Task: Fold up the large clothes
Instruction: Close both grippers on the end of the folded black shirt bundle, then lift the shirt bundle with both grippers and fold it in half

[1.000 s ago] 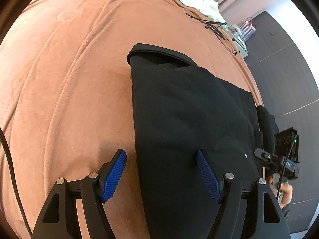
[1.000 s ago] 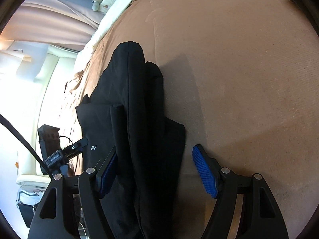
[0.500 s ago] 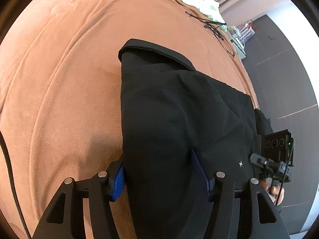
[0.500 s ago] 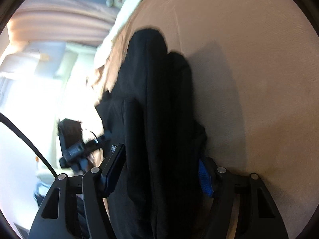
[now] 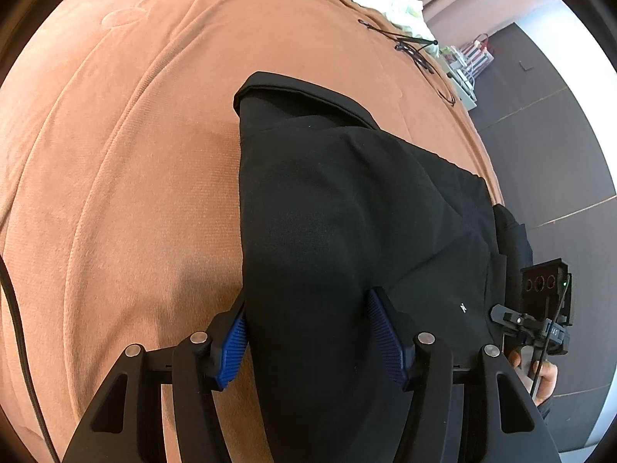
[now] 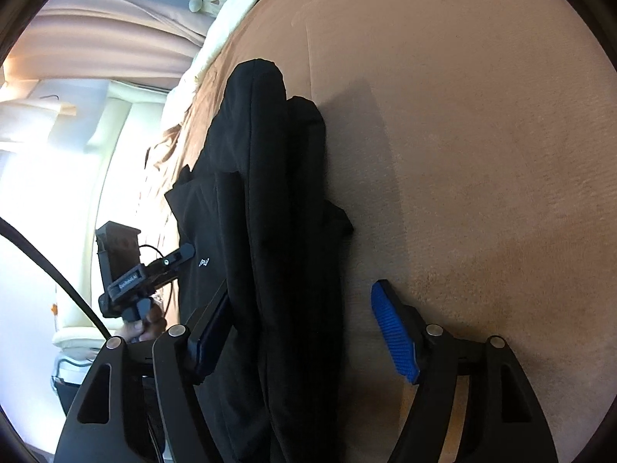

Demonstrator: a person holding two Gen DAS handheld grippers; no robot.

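While a black garment [image 5: 339, 208] is lying folded lengthwise on the brown bedspread [image 5: 115, 154], the left gripper [image 5: 312, 339] is straddling its near end, and its two blue pads [image 5: 231, 351] are pressing against the cloth from either side, so these jaws are clenching a thick fold of the garment. The fabric is bulging up between them and running away toward a rounded, doubled-over end farther up the bed. A small white mark is showing on the cloth just right of the right-hand pad.

In the right wrist view the same garment [image 6: 270, 231] is stretching as a long dark bundle of several layers, its near end passing between the jaws of the right gripper [image 6: 304, 335]. These jaws are opening: the left pad is sitting against the edge of the bundle, while the right blue pad [image 6: 393, 343] is standing clear of it, with bare bedspread [image 6: 482, 154] showing in the gap, so the cloth is lying between released jaws rather than being gripped.

Each view is catching the other gripper at the garment's far edge, with part of a hand [image 6: 142, 324] wrapping its handle. A thin black cable [image 5: 408, 48] is lying on the bedspread beyond the garment, near pale bedding [image 5: 385, 0] at the bed's far end.
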